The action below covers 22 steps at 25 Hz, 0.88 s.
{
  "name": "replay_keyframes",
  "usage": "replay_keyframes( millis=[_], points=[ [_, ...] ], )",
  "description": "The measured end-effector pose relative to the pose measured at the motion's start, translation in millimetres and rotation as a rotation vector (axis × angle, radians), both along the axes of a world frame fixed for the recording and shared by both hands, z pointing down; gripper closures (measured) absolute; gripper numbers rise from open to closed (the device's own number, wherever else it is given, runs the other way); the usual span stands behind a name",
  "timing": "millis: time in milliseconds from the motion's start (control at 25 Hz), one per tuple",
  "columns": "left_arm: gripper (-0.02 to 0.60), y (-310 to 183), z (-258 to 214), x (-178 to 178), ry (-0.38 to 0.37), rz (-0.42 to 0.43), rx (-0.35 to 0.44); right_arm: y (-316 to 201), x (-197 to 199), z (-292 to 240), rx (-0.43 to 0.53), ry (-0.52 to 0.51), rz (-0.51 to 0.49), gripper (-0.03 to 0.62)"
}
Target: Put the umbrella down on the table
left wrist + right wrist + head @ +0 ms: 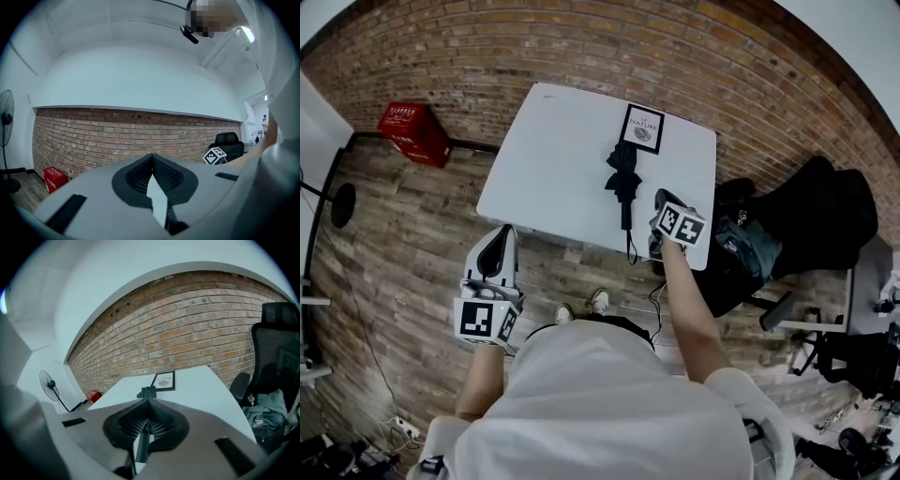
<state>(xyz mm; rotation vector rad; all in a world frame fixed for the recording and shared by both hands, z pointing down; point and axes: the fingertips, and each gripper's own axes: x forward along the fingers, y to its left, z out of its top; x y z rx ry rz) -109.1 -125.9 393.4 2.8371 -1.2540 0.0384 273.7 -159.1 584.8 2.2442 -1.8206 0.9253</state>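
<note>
A black folded umbrella [624,183] lies lengthwise on the white table [553,159], with its thin handle end and strap reaching the near edge. My right gripper [660,199] is at the table's near right, just right of the umbrella's shaft. In the right gripper view its jaws [146,423] are shut, a dark shaft runs in the slit between them, and the bunched umbrella [147,392] lies straight ahead. My left gripper [499,239] hangs over the floor left of the table. Its jaws [152,157] are shut with nothing in them, pointing level at the brick wall.
A framed card [643,128] stands at the table's far side beyond the umbrella. A red crate [414,133] sits on the floor at the far left, with a fan [342,204] nearby. An office chair piled with dark bags [806,216] crowds the table's right side.
</note>
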Motion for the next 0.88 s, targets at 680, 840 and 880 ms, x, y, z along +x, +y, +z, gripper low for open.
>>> replay_keyframes(
  millis=[680, 840, 880],
  points=[
    [0.558, -22, -31, -1, 0.044, -0.025, 0.066, -5, -6, -221, 0.482, 0.072, -0.112, 0.574],
    [0.558, -30, -43, -4, 0.056, -0.046, 0.098, 15, -1, -268, 0.585, 0.133, -0.123, 0.574],
    [0.558, -33, -46, -6, 0.058, -0.053, 0.106, 19, 2, -277, 0.603, 0.149, -0.118, 0.574]
  ],
)
